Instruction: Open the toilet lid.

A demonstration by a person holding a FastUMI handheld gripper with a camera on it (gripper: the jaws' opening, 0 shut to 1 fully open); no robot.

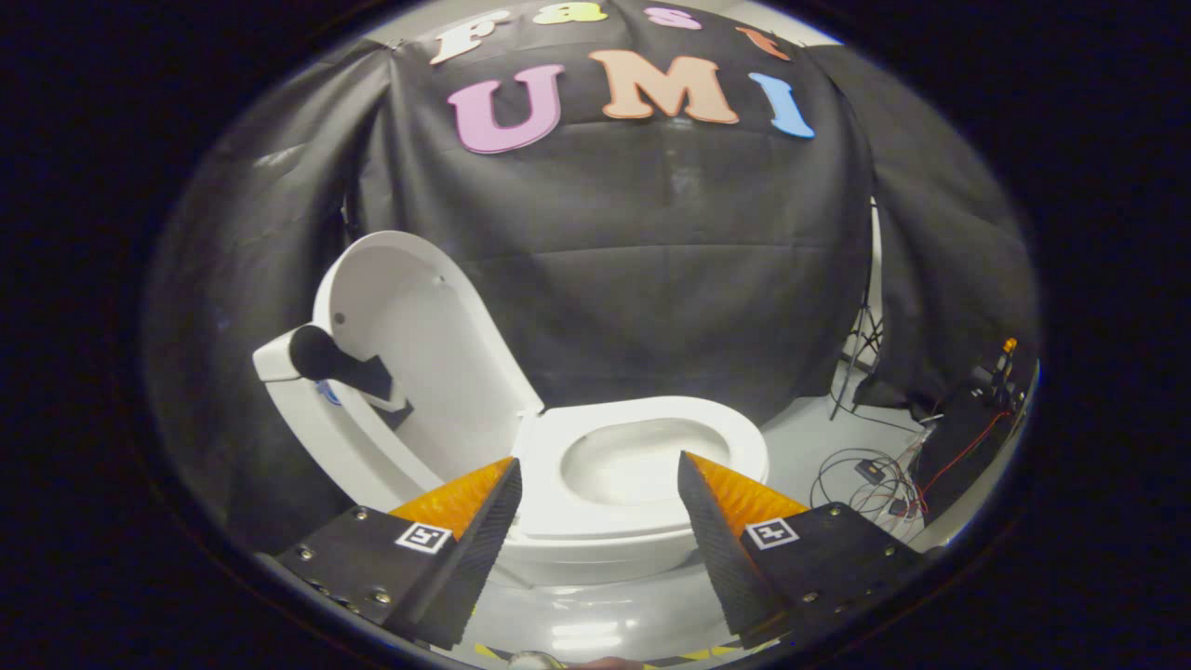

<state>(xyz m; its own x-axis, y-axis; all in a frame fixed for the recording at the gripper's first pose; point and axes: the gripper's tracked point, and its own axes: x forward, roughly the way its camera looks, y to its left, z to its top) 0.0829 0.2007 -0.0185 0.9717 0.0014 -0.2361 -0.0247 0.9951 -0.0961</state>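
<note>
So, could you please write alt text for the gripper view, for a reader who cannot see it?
A white toilet stands with its lid raised upright and the bowl exposed. The gripper is open, its fingers spread apart just short of the seat, holding nothing. Cables lie on the floor beyond.

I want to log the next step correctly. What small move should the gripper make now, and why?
Probably just draw the gripper back. The toilet lid already stands upright, leaning back behind the toilet seat, and the fingers are open, holding nothing, short of the bowl. No lifting seems left.

Tongs (600,484) spread wide apart, seemingly gripping nothing.
</note>
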